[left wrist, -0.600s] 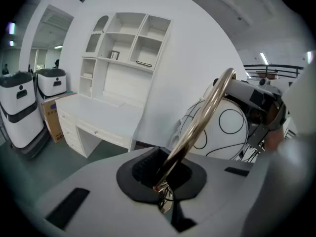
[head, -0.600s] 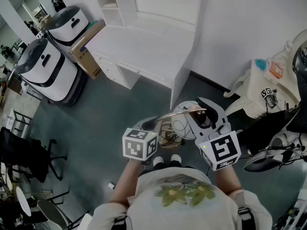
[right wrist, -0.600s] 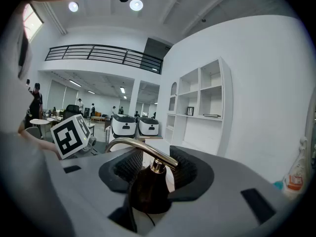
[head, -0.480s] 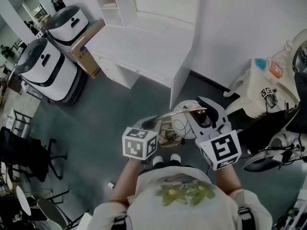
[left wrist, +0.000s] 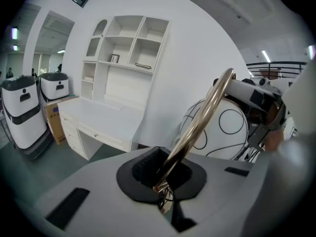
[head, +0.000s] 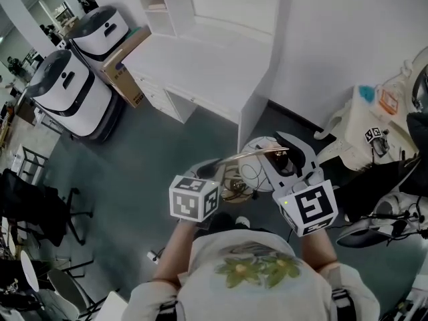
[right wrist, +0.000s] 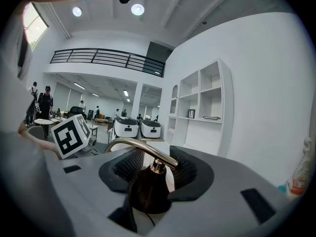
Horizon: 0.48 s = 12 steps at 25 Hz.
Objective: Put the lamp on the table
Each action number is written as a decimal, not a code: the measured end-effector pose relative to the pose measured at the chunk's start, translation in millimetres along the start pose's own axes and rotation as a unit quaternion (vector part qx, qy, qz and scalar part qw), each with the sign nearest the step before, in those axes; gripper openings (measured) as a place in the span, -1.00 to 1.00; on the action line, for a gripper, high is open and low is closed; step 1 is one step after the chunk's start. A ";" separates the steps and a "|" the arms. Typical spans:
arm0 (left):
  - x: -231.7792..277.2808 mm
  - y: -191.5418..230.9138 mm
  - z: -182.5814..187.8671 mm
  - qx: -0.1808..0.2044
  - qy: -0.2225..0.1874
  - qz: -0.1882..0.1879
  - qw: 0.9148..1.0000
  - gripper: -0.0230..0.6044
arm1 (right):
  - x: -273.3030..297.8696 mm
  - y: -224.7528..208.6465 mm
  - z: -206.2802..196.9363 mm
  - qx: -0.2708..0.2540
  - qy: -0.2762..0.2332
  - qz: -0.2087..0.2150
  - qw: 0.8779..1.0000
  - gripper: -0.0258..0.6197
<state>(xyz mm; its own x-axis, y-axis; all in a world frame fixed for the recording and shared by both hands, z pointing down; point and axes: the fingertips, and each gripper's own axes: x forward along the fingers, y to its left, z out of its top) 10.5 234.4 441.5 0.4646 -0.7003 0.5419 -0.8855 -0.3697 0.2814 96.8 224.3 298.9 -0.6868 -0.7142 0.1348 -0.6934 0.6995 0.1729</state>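
Two grippers hold the lamp [head: 251, 168] near the desk [head: 200, 69]: left gripper [left wrist: 162, 174] pinches its brass arm [left wrist: 205, 117], right gripper [right wrist: 150, 172] clamps its dark socket [right wrist: 147, 192].

Head view: I note a dark grey-green floor [head: 154, 159] mid-frame. A white desk [head: 200, 65] with a shelf unit [head: 167, 5] stands top centre, and a white wall [head: 334, 39] runs to its right. Two white-and-black machines [head: 67, 92] and a cardboard box [head: 124, 79] are at upper left. Black chairs [head: 27, 209] are at lower left. Right gripper view: ceiling spotlights [right wrist: 137, 9] at top.
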 end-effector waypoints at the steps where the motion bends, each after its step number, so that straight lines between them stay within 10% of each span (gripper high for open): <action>1: 1.4 -0.9 0.5 -0.001 -0.002 0.002 1.000 -0.84 | -0.6 -1.6 -0.4 -0.001 -0.001 0.001 1.000 -0.35; 12: 17.1 5.6 7.1 -0.014 0.000 0.005 1.000 -0.84 | 14.3 -14.6 -4.5 -0.002 0.005 0.008 1.000 -0.35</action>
<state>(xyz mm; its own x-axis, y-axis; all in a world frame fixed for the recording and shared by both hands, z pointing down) 13.5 216.0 446.7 0.4549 -0.7045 0.5447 -0.8902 -0.3442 0.2983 98.0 203.8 302.7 -0.6956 -0.7032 0.1470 -0.6816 0.7107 0.1741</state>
